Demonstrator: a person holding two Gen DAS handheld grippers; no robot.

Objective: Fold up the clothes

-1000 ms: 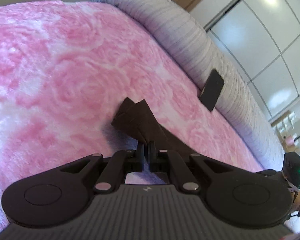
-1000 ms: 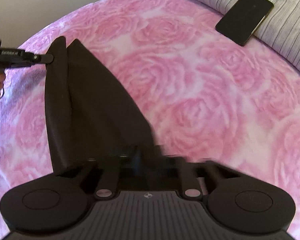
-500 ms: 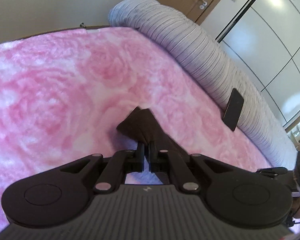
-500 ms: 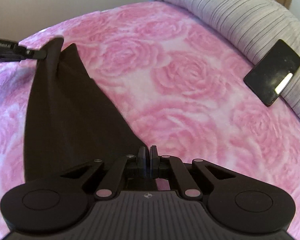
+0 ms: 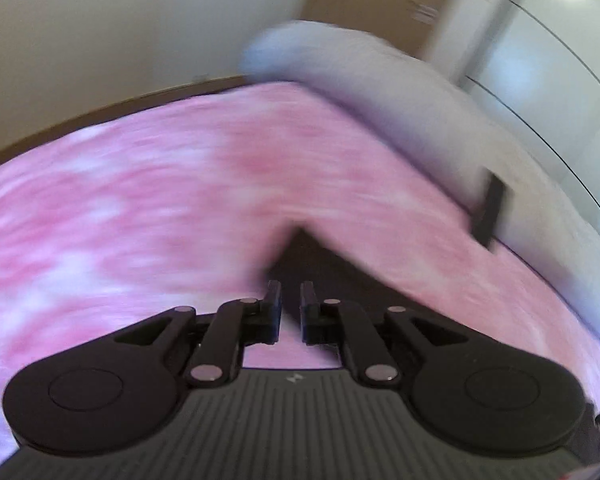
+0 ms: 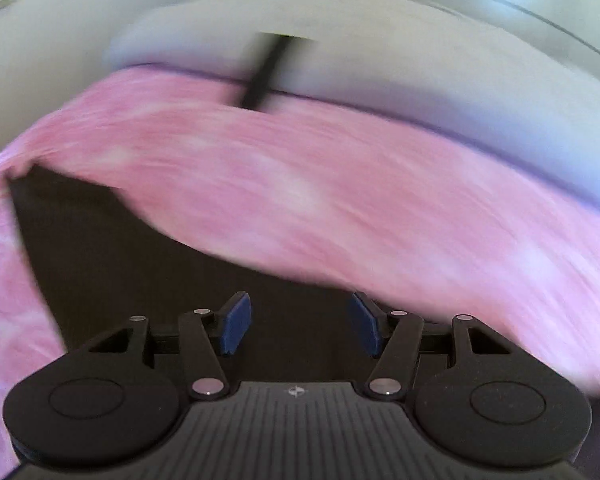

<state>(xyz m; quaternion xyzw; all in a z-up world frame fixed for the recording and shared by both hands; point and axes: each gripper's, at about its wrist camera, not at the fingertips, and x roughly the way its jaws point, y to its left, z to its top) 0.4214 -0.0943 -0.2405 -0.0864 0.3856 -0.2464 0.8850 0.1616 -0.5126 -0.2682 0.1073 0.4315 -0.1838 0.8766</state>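
Note:
A dark garment (image 5: pixel 320 264) lies on the pink rose bedspread (image 5: pixel 140 200), blurred by motion. My left gripper (image 5: pixel 291 292) hovers just short of its pointed corner. Its jaws are opening, a narrow gap shows between them, and the bedspread is visible through it with no cloth pinched. In the right wrist view the garment (image 6: pixel 100 248) spreads flat from the left edge to under my right gripper (image 6: pixel 300 308). Its jaws are opening wide. The blue pads (image 6: pixel 236 328) are bare and the cloth lies below them, not gripped.
A grey striped bolster (image 5: pixel 380 80) runs along the far side of the bed, with a black phone (image 5: pixel 492 212) leaning on it. The right wrist view shows the phone (image 6: pixel 266 72) too. White wardrobe doors (image 5: pixel 560 60) stand beyond.
The right gripper let go of the garment, opened wide and swung sideways, away from the bed. The left gripper rose, and its jaws parted off the garment's corner. The garment now lies flat.

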